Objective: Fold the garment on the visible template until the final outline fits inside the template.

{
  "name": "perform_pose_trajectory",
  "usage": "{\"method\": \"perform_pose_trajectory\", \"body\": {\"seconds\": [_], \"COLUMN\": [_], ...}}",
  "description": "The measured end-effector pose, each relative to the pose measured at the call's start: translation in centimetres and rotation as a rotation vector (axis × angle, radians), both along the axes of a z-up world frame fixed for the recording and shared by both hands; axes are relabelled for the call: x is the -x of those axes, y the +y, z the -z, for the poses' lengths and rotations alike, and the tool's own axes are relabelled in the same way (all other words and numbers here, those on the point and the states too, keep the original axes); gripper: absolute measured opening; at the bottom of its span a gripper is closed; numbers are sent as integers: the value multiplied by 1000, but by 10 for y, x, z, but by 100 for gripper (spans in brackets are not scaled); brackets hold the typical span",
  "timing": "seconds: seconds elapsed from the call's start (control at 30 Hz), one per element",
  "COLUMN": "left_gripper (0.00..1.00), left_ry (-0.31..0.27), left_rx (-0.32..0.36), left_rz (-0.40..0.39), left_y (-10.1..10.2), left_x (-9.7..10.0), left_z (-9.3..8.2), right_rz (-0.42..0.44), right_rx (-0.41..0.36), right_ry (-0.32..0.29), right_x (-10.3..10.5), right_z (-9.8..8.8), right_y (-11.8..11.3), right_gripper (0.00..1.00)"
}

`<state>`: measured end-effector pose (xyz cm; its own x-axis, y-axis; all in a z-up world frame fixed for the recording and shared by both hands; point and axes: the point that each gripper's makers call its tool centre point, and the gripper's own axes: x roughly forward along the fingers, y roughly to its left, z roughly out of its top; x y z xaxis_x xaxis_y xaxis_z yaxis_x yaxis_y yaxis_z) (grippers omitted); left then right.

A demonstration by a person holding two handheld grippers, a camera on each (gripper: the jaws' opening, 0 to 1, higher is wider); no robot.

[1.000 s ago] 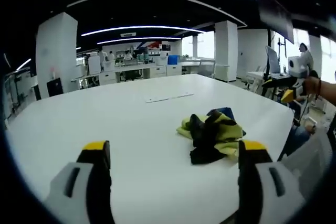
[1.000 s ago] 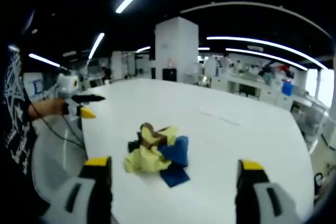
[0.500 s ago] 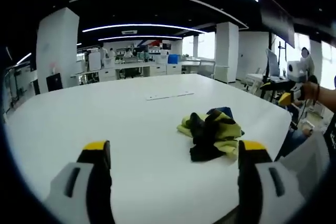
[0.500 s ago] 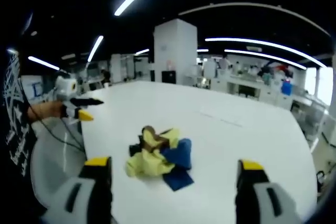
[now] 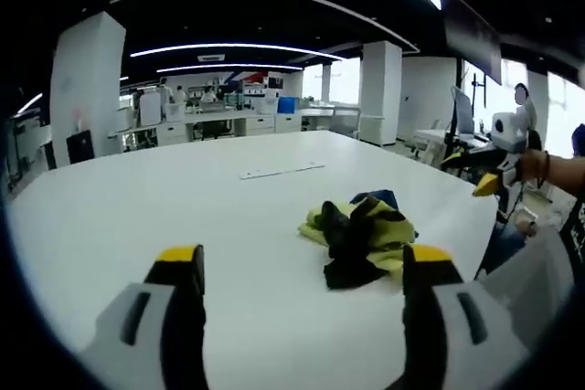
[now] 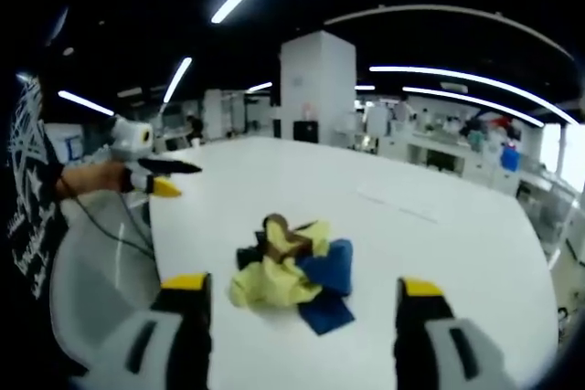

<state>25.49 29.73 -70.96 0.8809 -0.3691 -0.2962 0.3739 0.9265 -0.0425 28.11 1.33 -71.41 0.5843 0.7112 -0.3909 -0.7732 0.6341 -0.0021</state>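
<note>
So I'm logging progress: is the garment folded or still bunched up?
Bunched up, not folded. The garment lies in a crumpled heap of yellow, black and blue on the white table; both grippers are off it.

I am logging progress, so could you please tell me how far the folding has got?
Nothing looks done: the garment lies crumpled in a heap on the table. Nothing is in hand; the left tongs and right tongs are open and clear of it. Spreading and every fold remain.

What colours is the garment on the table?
Yellow, blue and black, crumpled in a heap; the right gripper view shows it best.
</note>
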Motion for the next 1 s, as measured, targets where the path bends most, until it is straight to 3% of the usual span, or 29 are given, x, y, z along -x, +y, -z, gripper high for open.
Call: {"method": "perform_pose_trajectory", "body": {"seconds": [0.2,0.63,1.0], "left_gripper": [73,67,47], "left_ry": [8,16,52], "left_rx": [-4,1,7], "left_rz": [56,97,158], "left_y": [-12,-37,-57], "left_x": [-8,-17,-23], "left_z": [8,15,27], "right_rz": [-1,-17,-51], "right_rx": [-6,-34,-25], "right_ry": [12,25,31], "right_x": [-5,-12,-23], "right_z": [5,14,31], "right_y": [5,20,39], "right_gripper": [74,59,40]}}
